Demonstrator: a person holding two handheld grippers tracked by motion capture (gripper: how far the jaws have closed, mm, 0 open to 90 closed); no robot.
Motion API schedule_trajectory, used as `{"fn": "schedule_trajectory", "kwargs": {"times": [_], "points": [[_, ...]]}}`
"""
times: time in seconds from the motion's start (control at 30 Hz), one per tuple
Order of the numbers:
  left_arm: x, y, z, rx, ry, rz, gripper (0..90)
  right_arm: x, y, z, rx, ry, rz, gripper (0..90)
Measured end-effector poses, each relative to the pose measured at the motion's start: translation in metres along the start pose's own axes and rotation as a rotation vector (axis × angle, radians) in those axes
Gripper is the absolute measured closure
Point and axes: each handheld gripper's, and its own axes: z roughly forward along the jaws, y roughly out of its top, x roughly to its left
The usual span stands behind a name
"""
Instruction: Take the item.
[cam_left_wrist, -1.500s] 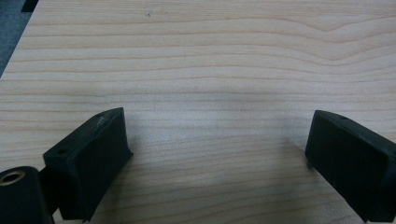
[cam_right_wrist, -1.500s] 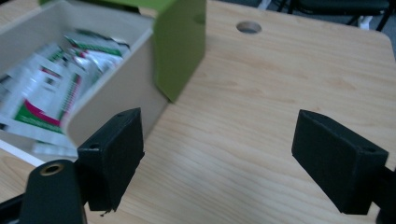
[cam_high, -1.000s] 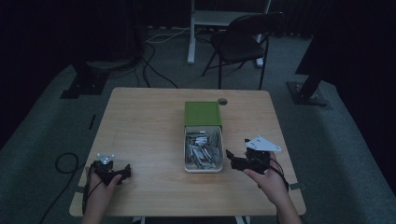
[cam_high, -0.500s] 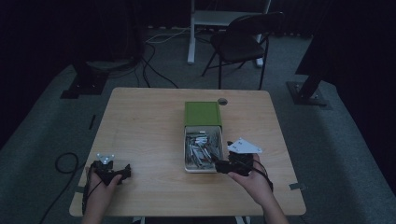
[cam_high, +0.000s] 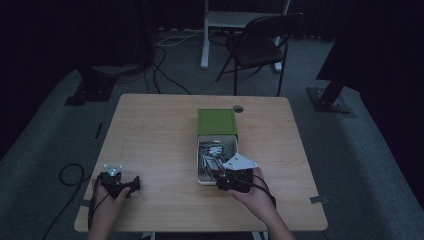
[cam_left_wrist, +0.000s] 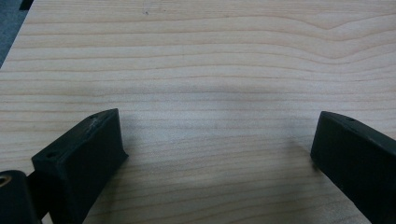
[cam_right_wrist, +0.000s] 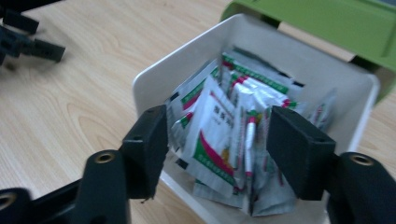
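L gripper rests on bare table near its front-left corner, jaws wide, nothing btwn them. R gripper at near end of white tray, jaws just been closing, half-open; sachets stand btwn the fingers, not yet pinched.

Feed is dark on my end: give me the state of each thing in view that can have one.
White drawer: pulled out of its green box, full.
Sachets: upright, jumbled, between the right gripper's jaws.
Right gripper: jaws just been closing, straddling sachets, not yet pressing.
Left gripper: open on the table.
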Motion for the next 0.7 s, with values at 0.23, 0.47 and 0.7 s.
{"fn": "schedule_trajectory", "kwargs": {"times": [0.23,0.47,0.7], "points": [[0.000,0.000,0.000,0.000,0.000,0.000,3.1,0.012,-0.005,0.017,0.033,0.026,-0.030,51.0],[0.000,0.000,0.000,0.000,0.000,0.000,3.1,0.014,-0.008,0.031,0.052,0.001,-0.052,58.4],[0.000,0.000,0.000,0.000,0.000,0.000,3.1,0.011,-0.010,0.033,0.074,-0.039,-0.055,62.7]]}}
